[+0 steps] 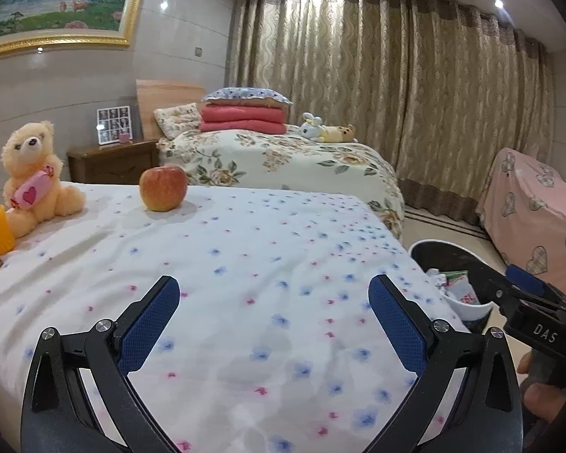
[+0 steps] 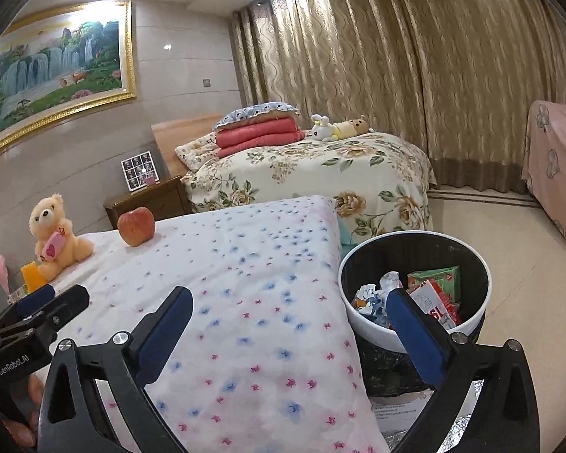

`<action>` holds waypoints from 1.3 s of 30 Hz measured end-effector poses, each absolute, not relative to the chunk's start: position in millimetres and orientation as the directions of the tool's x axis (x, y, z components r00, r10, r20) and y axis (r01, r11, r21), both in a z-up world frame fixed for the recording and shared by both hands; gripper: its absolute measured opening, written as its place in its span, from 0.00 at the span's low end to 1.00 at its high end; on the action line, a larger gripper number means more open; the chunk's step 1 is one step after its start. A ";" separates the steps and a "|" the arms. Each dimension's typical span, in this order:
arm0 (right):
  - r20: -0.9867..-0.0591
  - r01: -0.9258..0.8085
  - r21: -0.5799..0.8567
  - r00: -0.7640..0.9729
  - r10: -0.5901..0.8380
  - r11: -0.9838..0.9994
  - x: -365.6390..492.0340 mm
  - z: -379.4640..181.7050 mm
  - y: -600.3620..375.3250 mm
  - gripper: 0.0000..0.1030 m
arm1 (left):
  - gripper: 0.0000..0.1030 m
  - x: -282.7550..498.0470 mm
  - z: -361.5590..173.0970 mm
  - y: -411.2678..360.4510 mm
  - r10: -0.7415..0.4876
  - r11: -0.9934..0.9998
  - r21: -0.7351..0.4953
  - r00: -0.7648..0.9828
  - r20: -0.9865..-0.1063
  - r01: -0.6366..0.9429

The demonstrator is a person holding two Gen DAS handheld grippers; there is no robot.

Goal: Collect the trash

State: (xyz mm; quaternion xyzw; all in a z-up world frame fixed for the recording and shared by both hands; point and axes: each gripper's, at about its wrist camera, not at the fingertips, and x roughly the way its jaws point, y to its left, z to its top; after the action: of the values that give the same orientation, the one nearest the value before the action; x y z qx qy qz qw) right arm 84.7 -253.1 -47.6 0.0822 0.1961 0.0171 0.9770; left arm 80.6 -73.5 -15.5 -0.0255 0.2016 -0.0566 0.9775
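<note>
Both tools spread wide, nothing between the pads: left tool (image 1: 273, 319), right tool (image 2: 288, 326). Trash (image 2: 430, 292) sits in bin (image 2: 362, 326), lower right, beside bed (image 2: 245, 283). Apple (image 2: 136, 225) and bear (image 2: 54, 236) at left.

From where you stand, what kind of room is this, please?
Most likely a home bedroom: a made bed with a floral cover, a wooden nightstand beside it, and drawn curtains along the wall. A teddy bear sits on the nearer bed.
</note>
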 end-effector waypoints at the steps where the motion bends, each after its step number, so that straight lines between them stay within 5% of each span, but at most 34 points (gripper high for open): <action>1: -0.379 -0.001 0.166 0.923 0.065 0.986 83.8 -47.5 -253.0 1.00 | 0.99 80.8 -16.1 -73.1 -0.113 0.993 -0.069 0.915 -0.388 0.094; 39: -0.367 -0.021 0.137 0.928 0.071 0.990 83.1 -49.6 -243.0 1.00 | 1.00 76.0 -15.7 -70.1 -0.046 0.999 -0.017 0.929 -0.367 0.043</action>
State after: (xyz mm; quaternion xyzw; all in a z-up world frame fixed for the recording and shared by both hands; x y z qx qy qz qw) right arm 83.1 -243.0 -49.6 0.0653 0.1887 0.0235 0.9796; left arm 76.0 -70.1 -15.7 -0.0043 0.1870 -0.0227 0.9821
